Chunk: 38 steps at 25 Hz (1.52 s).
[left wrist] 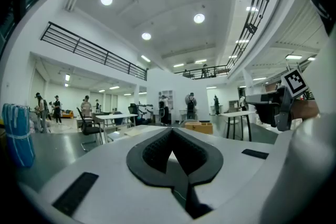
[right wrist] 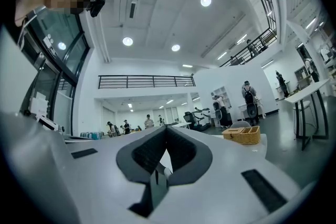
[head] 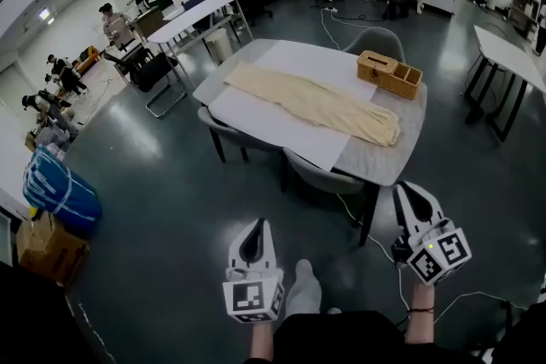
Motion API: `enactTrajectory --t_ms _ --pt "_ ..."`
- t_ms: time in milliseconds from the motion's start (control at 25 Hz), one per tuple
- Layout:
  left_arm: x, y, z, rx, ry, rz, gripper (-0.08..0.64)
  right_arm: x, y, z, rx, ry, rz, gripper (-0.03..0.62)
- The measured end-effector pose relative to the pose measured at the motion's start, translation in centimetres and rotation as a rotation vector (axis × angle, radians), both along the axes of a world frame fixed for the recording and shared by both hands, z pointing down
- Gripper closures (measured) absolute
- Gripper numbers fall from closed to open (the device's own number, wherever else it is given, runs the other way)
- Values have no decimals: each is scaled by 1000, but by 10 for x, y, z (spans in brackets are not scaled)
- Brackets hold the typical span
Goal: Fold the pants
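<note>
Both tongs closed, nothing in them: left gripper (head: 256, 233) lower centre, right gripper (head: 408, 196) lower right. Cream pants (head: 316, 104) lie flat and diagonal on a white sheet (head: 256, 119) on the table (head: 388, 166), upper centre, well apart from both.

Risks, as I judge them:
- Chairs (head: 322, 176) at the near edge hinder the reach.
- A pinch may catch the sheet too.
- Wicker basket (head: 389, 73), near the pants, may get knocked.

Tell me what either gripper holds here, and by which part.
Nothing. Left gripper and right gripper are shut, empty; the pants lie on the table.
</note>
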<state>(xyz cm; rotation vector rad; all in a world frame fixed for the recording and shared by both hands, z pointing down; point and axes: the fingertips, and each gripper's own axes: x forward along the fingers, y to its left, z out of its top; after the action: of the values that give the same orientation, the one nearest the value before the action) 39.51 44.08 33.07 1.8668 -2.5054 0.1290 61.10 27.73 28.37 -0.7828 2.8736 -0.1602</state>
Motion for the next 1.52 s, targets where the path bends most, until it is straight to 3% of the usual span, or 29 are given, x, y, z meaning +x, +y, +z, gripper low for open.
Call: enactTrajectory --t_ms 240,880,1120,1520 --pt "-53 -44 3 -11 4 19 546 -44 -47 -2 -44 -65 13 578" --pt "-176 -173 8 -31 -3 122 546 -150 -156 18 -35 45 155 578" --pt "-193 -206 18 -32 8 173 546 -170 -177 26 -40 44 189 578" --pt "-198 -248 32 -66 14 251 546 -167 -203 48 -91 58 266 578"
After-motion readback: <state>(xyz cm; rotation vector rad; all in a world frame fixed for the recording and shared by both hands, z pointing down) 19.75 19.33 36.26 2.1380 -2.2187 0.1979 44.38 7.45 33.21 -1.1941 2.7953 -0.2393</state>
